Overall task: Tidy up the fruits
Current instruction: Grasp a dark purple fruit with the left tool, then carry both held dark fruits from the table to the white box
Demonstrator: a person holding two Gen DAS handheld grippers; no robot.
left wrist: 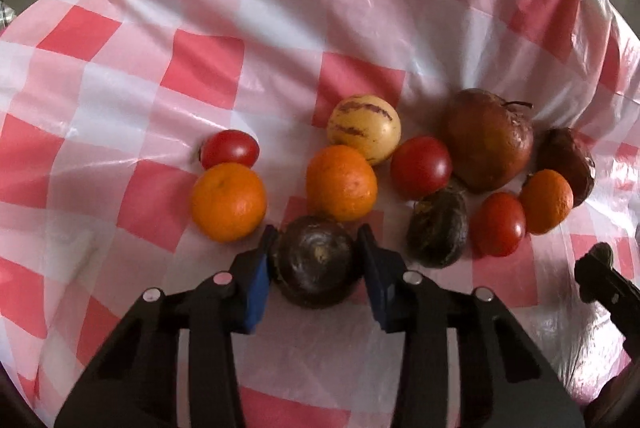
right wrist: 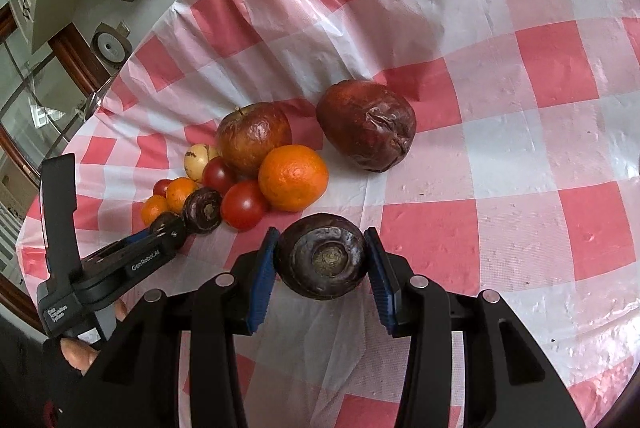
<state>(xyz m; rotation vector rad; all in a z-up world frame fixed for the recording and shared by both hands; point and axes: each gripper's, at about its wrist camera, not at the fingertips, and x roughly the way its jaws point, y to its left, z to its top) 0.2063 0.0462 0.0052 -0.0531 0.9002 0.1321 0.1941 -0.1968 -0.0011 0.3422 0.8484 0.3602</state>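
Fruit lies on a red-and-white checked cloth (left wrist: 208,68). My left gripper (left wrist: 316,246) is shut on a dark purple round fruit (left wrist: 314,262); it also shows in the right wrist view (right wrist: 164,220). My right gripper (right wrist: 322,256) is shut on another dark purple fruit (right wrist: 322,262) and shows at the left wrist view's right edge (left wrist: 596,272). Near the left gripper lie two oranges (left wrist: 228,202) (left wrist: 341,182), a striped yellow fruit (left wrist: 363,128), tomatoes (left wrist: 229,148) (left wrist: 421,166) (left wrist: 498,224), a third dark fruit (left wrist: 438,228), a wrinkled apple (left wrist: 488,144), a third orange (left wrist: 546,200) and a wrinkled dark red fruit (left wrist: 566,160).
The cloth-covered table ends at the far left, where a wooden frame (right wrist: 68,56) and a round metal fitting (right wrist: 110,46) stand. A bare stretch of checked cloth (right wrist: 540,168) lies to the right of the fruit. My hand (right wrist: 80,352) holds the left gripper's handle.
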